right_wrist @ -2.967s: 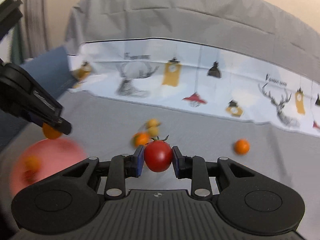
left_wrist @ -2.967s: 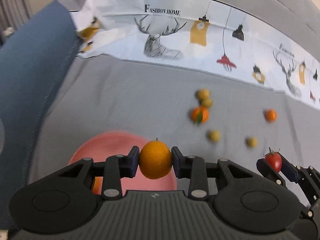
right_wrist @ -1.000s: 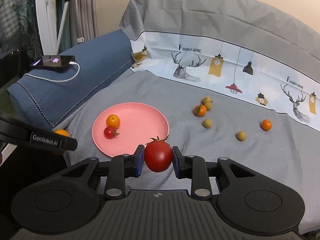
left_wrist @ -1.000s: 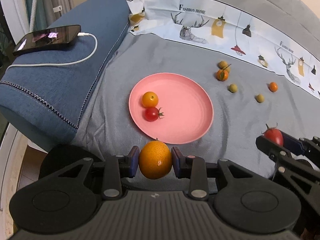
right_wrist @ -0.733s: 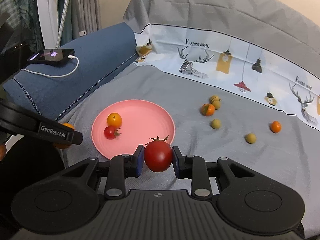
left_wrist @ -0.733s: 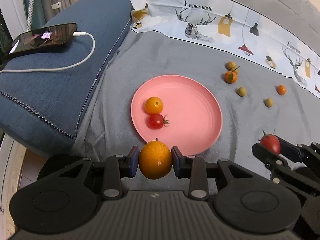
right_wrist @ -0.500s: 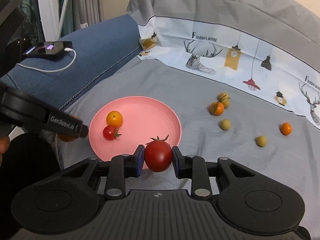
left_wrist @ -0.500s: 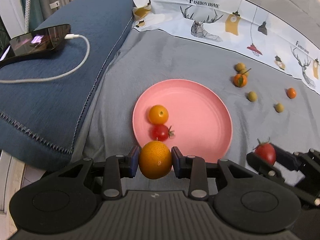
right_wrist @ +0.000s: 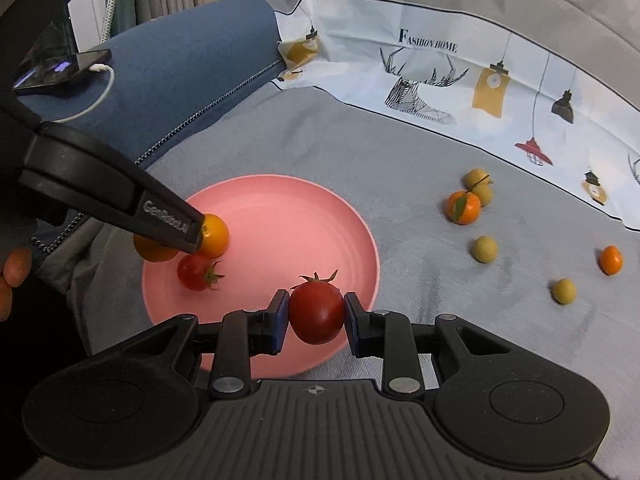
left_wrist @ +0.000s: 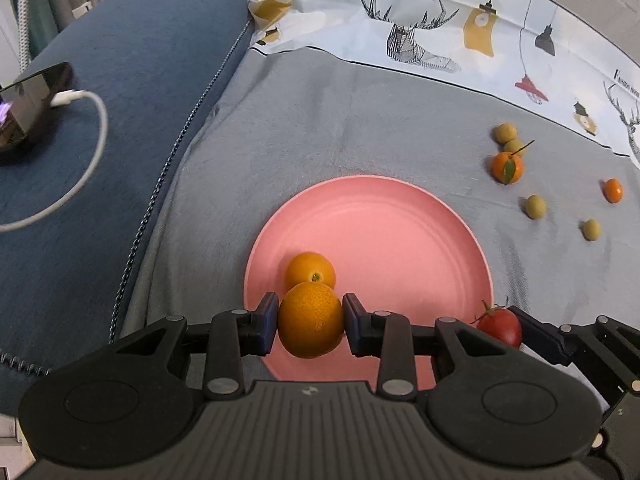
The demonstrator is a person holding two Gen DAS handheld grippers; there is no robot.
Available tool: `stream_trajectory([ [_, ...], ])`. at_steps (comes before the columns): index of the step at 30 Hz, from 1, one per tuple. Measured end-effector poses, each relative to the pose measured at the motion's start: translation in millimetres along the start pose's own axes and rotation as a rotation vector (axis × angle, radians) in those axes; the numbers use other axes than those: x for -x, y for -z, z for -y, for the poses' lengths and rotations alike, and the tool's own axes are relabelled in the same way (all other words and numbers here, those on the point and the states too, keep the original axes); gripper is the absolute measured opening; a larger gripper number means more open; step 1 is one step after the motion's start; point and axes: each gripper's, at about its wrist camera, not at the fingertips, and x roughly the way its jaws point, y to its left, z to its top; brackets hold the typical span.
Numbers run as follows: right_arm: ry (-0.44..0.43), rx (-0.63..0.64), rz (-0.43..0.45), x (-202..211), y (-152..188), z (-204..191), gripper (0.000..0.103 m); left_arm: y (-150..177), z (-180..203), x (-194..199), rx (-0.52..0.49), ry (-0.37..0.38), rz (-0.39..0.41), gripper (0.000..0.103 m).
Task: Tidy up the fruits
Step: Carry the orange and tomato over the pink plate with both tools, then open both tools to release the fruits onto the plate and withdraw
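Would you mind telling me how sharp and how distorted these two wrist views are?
Left wrist view: sharp on the held orange and pink plate; fisheye bends the printed cloth border. Right wrist view: crisp on the held tomato; soft shadows under the loose fruit; dark vignette in the corners.

The left gripper [left_wrist: 311,321] is black with dark blue pads, and the fruit between them is a dimpled orange kumquat [left_wrist: 311,321]. The right gripper [right_wrist: 316,313] has the same black body and blue pads around a glossy red tomato [right_wrist: 316,313] with a green calyx. Just ahead of both lies a plain pink plate [left_wrist: 384,232] on a grey bed cover [left_wrist: 320,120]. Beyond, the cover turns to a white band [left_wrist: 440,12] printed with line-drawn deer heads, yellow and black lamps and black lettering. Right of the plate lie orange and yellow-green fruits [right_wrist: 485,249]. To the left is a dark blue cushion [left_wrist: 120,80] with a white cable [left_wrist: 96,136].
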Motion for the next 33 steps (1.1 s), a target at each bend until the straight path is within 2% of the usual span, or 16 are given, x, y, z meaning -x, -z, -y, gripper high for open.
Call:
stream_trajectory([
  [15, -0.026, -0.001, -0.045, -31.0, -2.0, 2.3, 0.031, -13.0, 6.2, -28.4, -0.016, -0.002, -0.036, 0.038],
  [17, -0.027, -0.002, -0.034, -31.0, -3.3, 3.3, 0.031, -14.2, 6.9, -24.2, -0.027, 0.017, -0.009, 0.050],
  [19, -0.012, -0.001, -0.022, -28.4, -6.3, 3.6, 0.048, -17.0, 6.9, -15.8, -0.023, 0.012, 0.026, 0.102],
  [20, 0.002, 0.000, -0.019, -26.4, -8.1, 2.9, 0.067, -17.8, 6.3, -9.5, -0.016, -0.003, 0.060, 0.102],
  [21, 0.013, 0.004, -0.015, -23.5, -9.6, 2.1, 0.081, -17.3, 6.1, -2.1, -0.017, -0.016, 0.102, 0.103],
  [22, 0.022, 0.010, -0.008, -19.6, -11.2, 0.6, 0.084, -17.1, 6.6, 3.3, -0.034, -0.021, 0.126, 0.103],
  [26, 0.018, 0.004, -0.025, -1.3, -7.8, -5.6, 0.095, -8.2, 8.3, 17.2, -0.087, -0.046, 0.128, 0.103],
  [29, 0.010, -0.002, -0.050, 17.2, 4.3, -11.8, 0.097, 10.7, 4.8, 30.2, -0.101, -0.064, 0.116, 0.103],
  [33, 0.040, 0.010, -0.061, 45.9, 22.2, -18.0, 0.098, 41.2, -7.2, 45.8, -0.062, -0.076, 0.083, 0.103],
])
